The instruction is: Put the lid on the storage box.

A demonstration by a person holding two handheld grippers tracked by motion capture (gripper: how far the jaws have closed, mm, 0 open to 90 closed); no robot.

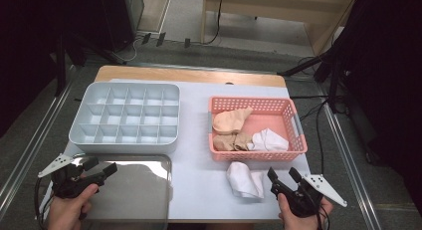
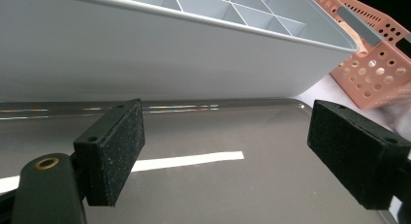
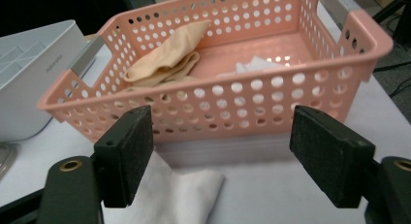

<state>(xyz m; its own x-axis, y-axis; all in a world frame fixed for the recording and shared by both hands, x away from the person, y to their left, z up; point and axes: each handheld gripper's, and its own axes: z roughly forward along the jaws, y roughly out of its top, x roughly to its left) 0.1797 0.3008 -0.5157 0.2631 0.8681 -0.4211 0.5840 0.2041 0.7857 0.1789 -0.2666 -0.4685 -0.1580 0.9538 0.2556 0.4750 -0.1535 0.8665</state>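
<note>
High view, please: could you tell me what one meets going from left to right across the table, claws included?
Left claw → metal tray → white sock → right claw.

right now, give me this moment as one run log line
left gripper: open, over metal tray | right gripper: open, beside white sock on table | pink basket: beige and white socks inside | grey divider box: empty

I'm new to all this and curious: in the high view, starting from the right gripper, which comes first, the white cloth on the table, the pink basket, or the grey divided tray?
From the right gripper:
1. white cloth, lying on the table just to its left.
2. pink basket, right behind the cloth.
3. grey divided tray, far across on the table's left side.
</note>
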